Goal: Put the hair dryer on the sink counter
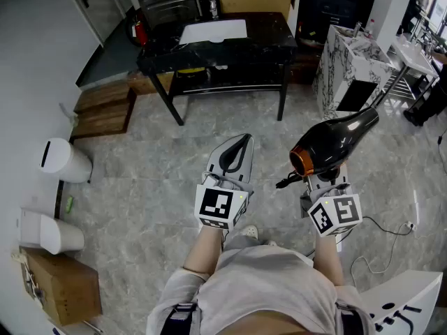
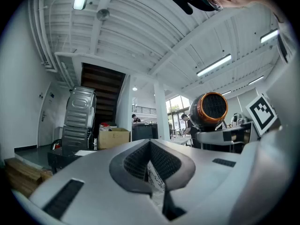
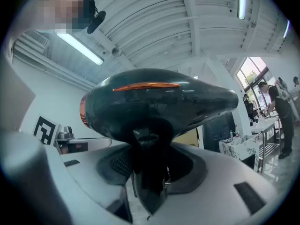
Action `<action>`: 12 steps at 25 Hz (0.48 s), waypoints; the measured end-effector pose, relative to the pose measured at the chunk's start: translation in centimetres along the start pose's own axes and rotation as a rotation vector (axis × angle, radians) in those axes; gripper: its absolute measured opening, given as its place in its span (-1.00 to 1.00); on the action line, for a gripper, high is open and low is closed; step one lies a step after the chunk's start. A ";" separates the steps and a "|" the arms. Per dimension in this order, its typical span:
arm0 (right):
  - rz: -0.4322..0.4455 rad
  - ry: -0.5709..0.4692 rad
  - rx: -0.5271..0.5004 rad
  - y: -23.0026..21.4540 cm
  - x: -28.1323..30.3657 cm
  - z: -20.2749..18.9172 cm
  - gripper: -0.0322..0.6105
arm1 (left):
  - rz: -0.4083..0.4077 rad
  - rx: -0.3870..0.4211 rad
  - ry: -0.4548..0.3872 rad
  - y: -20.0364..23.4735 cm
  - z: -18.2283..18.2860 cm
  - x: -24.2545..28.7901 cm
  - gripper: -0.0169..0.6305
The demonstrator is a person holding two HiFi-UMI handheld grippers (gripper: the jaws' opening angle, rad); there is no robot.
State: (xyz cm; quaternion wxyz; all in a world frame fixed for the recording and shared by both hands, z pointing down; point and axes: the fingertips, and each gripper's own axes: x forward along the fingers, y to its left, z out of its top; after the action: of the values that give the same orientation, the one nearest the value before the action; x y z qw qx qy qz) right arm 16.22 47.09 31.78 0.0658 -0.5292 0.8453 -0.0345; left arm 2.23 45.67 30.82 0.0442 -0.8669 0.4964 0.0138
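The right gripper [image 1: 323,178] has its jaws closed on the handle of the dryer [image 1: 336,140] and clamps it from both sides (the handle fills the gap, so the jaws stand partway apart). The dryer sits upright in the grip, with its glossy black body lying across the top of the jaws. In the head view the orange-ringed rear end faces the person and the nozzle points up and to the right, toward the sink counter [image 1: 334,75]. The dryer is in the air above the floor [image 1: 140,187], well apart from that counter. A short black cord [image 1: 285,183] sticks out to the left by the jaws.

The left gripper [image 1: 244,141] is held just beside the right one at about the same height. Its jaws meet at the tips and hold nothing. In the left gripper view the dryer's round grille shows off to the right.

Ahead of both grippers stands a black table [image 1: 272,44] with a white sheet [image 1: 213,31] on top. The counter, white with dark veining, stands to the table's right. On the floor at the left are a white bin [image 1: 64,161], a second bin [image 1: 50,234] nearer the person, a brown box [image 1: 59,288] just below that, and wooden steps [image 1: 105,109] further up. A thin cable [image 1: 383,223] lies on the floor at the right.
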 end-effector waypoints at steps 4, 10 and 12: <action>-0.005 -0.003 -0.003 -0.1 0.1 0.1 -0.32 | 0.000 0.008 0.000 -0.1 0.1 0.2 -0.92; -0.004 0.000 0.004 -0.5 0.2 -0.3 -0.32 | 0.000 0.010 -0.006 -0.3 0.1 0.4 -0.92; -0.005 0.000 0.004 -0.5 0.5 -0.2 -0.32 | -0.004 0.009 -0.008 -0.1 0.2 0.6 -0.92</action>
State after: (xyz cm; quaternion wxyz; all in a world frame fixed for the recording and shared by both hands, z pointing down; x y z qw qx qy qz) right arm 16.42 46.46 32.03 0.0665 -0.5312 0.8439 -0.0363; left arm 2.64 45.26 30.62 0.0503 -0.8675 0.4947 0.0150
